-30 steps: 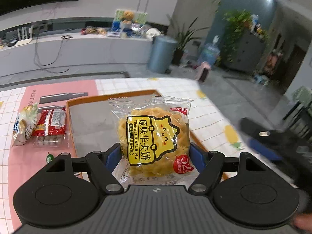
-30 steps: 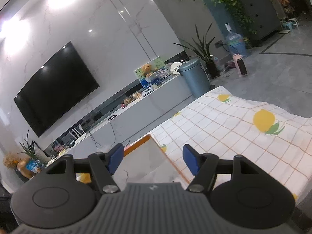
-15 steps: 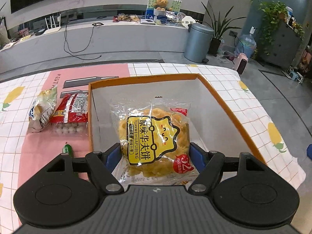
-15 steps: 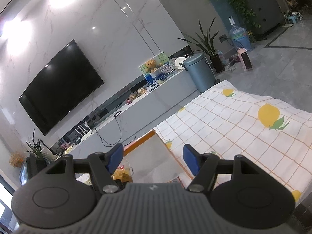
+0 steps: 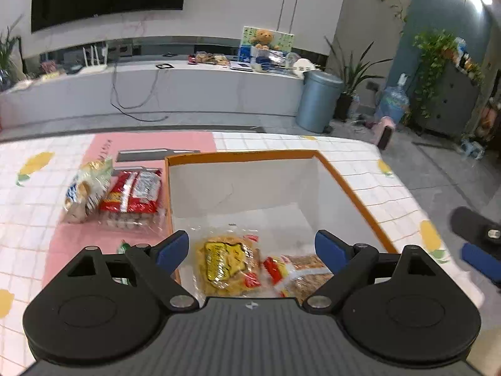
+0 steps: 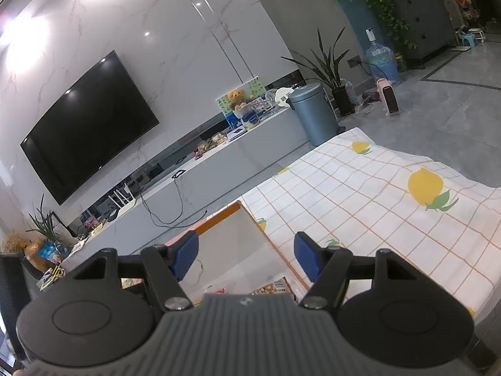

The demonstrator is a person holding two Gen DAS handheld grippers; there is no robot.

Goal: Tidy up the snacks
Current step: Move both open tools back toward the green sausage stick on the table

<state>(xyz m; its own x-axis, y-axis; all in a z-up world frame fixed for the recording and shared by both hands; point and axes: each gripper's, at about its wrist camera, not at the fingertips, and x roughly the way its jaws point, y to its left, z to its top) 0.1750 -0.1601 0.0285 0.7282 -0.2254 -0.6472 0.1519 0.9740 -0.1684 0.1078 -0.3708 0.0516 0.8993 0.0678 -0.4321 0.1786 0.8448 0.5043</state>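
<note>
My left gripper [image 5: 250, 247] hangs over the near end of the white box with the orange rim [image 5: 244, 155]. Its jaws are opening and stand wide. The yellow pastry packet [image 5: 227, 261] lies loose on the box floor below them, touched by neither pad. A brown snack packet with red ends [image 5: 300, 274] lies beside it on the right. My right gripper [image 6: 247, 257] hovers open over the box's right wall [image 6: 247, 244], with nothing between its fingers. One of its blue fingers [image 5: 476, 255] shows at the right edge of the left wrist view.
On the pink mat [image 5: 78, 244] left of the box lie a red packet [image 5: 133, 192] and a pale bread packet [image 5: 86, 188]. A small green item [image 5: 124, 247] sits by my left finger. The lemon-print tablecloth [image 6: 375, 203] ends at the table's right edge.
The left jaws widened and let go of the yellow pastry packet, which dropped into the box beside the brown packet. The right gripper stayed nearly still.
</note>
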